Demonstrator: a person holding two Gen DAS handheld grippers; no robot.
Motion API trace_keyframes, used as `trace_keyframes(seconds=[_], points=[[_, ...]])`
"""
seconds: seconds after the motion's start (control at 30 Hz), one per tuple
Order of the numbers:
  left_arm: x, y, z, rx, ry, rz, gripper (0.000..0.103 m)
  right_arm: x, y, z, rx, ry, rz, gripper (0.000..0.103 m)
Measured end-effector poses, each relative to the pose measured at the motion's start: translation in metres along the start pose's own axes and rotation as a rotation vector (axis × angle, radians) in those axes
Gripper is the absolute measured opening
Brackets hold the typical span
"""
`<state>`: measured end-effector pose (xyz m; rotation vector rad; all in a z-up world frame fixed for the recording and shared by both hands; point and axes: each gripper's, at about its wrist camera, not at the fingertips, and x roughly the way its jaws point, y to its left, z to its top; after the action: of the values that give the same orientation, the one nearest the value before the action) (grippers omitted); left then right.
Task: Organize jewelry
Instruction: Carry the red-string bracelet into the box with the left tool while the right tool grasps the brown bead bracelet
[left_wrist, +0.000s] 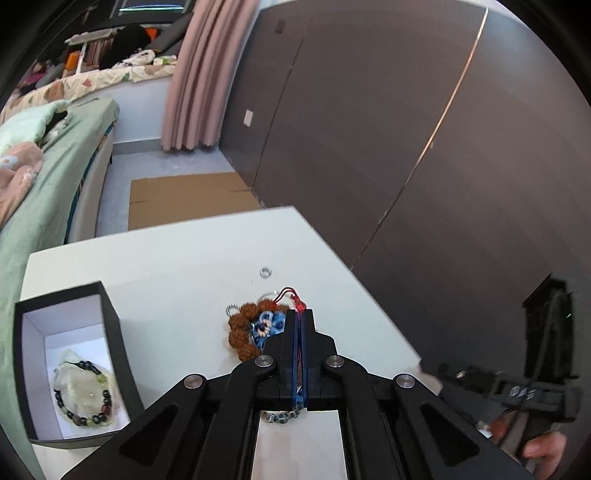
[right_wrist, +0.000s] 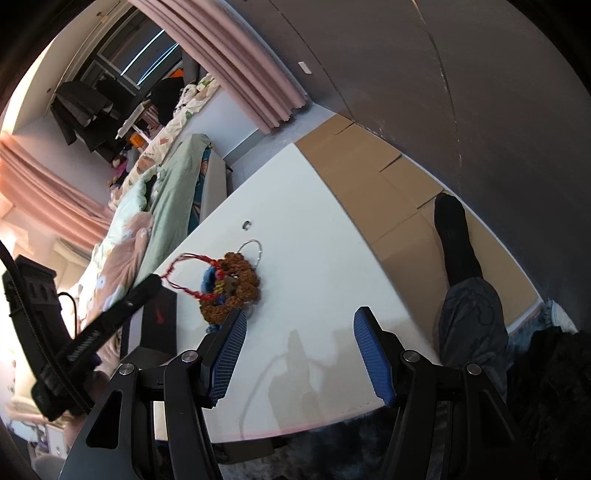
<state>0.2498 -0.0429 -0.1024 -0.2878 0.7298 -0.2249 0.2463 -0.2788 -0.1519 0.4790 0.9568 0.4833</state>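
The red cord bracelet (left_wrist: 291, 295) sits at the top of the jewelry pile (left_wrist: 255, 328), and its knotted end runs into the tips of the left gripper (left_wrist: 300, 317), whose jaws are pressed fully together on it. From the right wrist view the cord (right_wrist: 184, 273) stretches out of the pile toward that gripper's dark finger, so the pinch looks real but thin. Under it in the pile lie a brown bead bracelet (left_wrist: 240, 332) and a blue knitted piece (left_wrist: 267, 325), with a wire ring (left_wrist: 232, 309) just beside the pile on its far left edge.

The main risk is tangling: the cord threads among the brown beads, so a lift may drag the whole pile up or scatter it over the white table (left_wrist: 166, 266). A grip this narrow may also slip off the knot. A short beaded strand (left_wrist: 282, 417) hangs at the base of the closed jaws, on the near side of the pile, and could drop unnoticed.

Left of the pile stands the open black box (left_wrist: 110, 325), already holding a dark bead bracelet (left_wrist: 85, 391); a swinging cord may miss its rim. A small metal ring (left_wrist: 265, 272) lies beyond the pile. The right gripper (right_wrist: 295, 350) hovers on the pile's near side, jaws apart and empty.
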Motion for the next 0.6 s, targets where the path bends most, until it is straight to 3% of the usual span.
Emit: trace_keyframes(seconds=[0.2,0.6], points=[[-0.029,0.009,0.012,-0.036,-0.058,-0.026,0.000,0.010,0.019,0.000,-0.011,0.023,0.025,0.061],[-0.064,0.034,0.027,-0.116,-0.136,-0.058,0.000,0.065,0.035,0.002,0.157,0.110,0.153,0.061]])
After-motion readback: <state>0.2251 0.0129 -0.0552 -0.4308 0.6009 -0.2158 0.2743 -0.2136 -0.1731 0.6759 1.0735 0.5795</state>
